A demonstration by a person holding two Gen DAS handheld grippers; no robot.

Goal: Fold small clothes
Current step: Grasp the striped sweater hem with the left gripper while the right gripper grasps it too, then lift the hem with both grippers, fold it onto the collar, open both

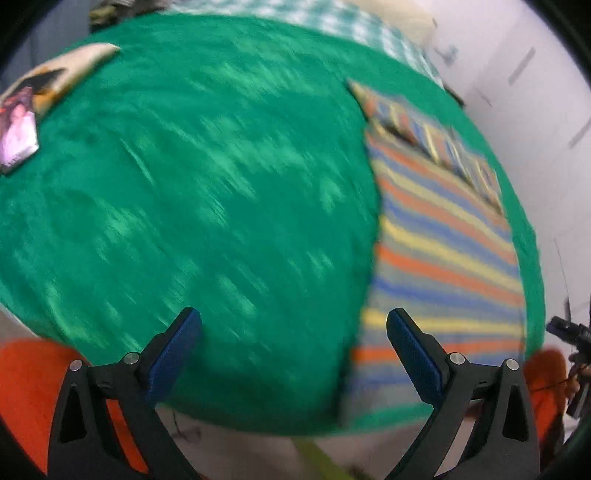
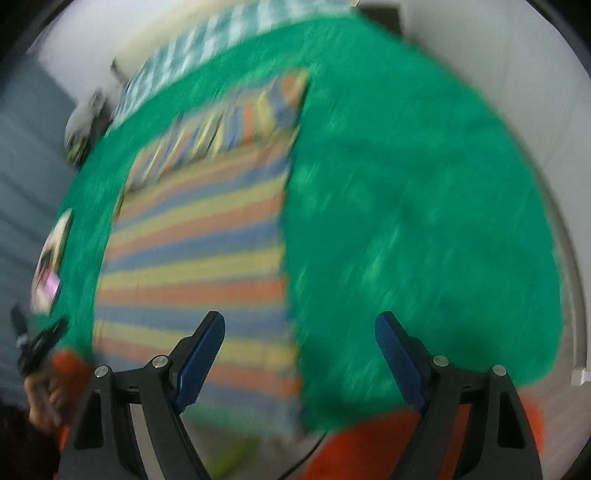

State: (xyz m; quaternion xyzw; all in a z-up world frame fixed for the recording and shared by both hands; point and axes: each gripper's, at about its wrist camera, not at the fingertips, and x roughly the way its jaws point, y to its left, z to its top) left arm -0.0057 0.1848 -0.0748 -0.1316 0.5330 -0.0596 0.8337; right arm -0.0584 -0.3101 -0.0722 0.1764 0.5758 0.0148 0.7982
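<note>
A striped garment in orange, blue and yellow lies flat on a green cloth, at the right in the left wrist view. The same striped garment fills the left-centre of the right wrist view, its far end doubled over. My left gripper hangs open above the green cloth, left of the garment's near edge, with nothing between its blue pads. My right gripper is open too, above the garment's right edge, holding nothing. Both views are blurred.
A printed garment lies at the far left of the green cloth, also at the left edge in the right wrist view. A checked cloth lies beyond. Orange sleeves show near both grippers. The other gripper shows at the right.
</note>
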